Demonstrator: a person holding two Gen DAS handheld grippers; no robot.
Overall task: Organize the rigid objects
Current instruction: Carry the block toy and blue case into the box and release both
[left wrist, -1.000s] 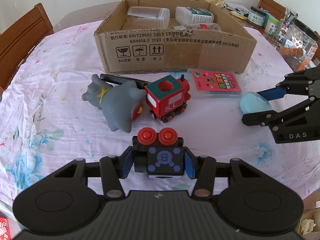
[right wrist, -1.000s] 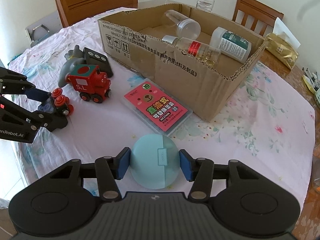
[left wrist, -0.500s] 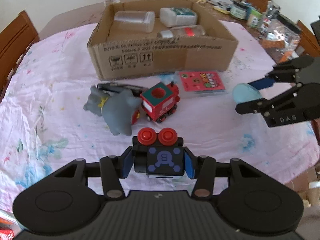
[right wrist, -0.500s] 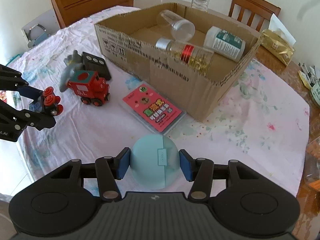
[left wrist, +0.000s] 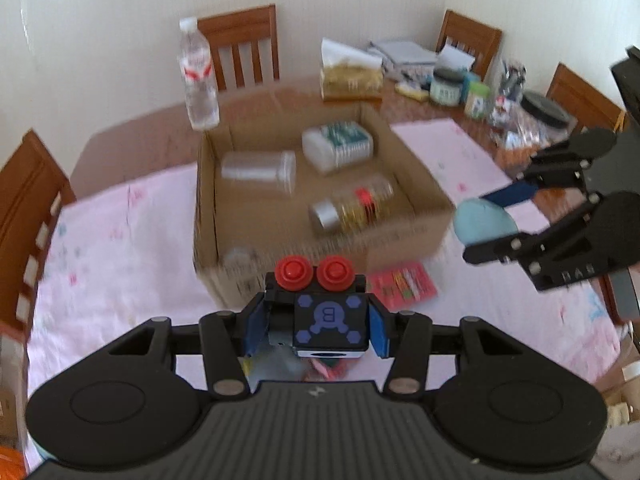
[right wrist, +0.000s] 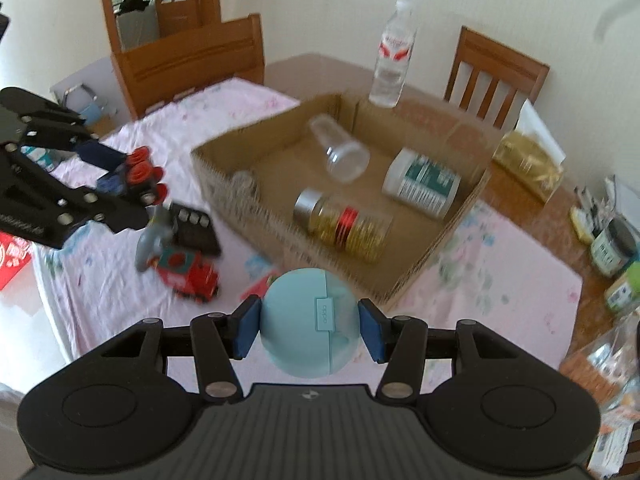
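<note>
Toy block (left wrist: pixel 329 322) sat clamped in my left gripper (left wrist: pixel 316 328); my right gripper (right wrist: pixel 308 326) clasped the blue case (right wrist: pixel 308 324), near the box (right wrist: pixel 436 252).

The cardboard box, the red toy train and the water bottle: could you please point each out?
cardboard box (right wrist: pixel 436 240), right wrist view, its right wall.
red toy train (right wrist: pixel 192 272), right wrist view, its body.
water bottle (left wrist: pixel 199 80), left wrist view, its label.

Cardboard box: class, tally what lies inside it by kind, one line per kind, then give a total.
In the box:
Clear plastic jars: 1
White bottles with green labels: 1
Glass jars with gold contents: 1
Total: 3
</note>
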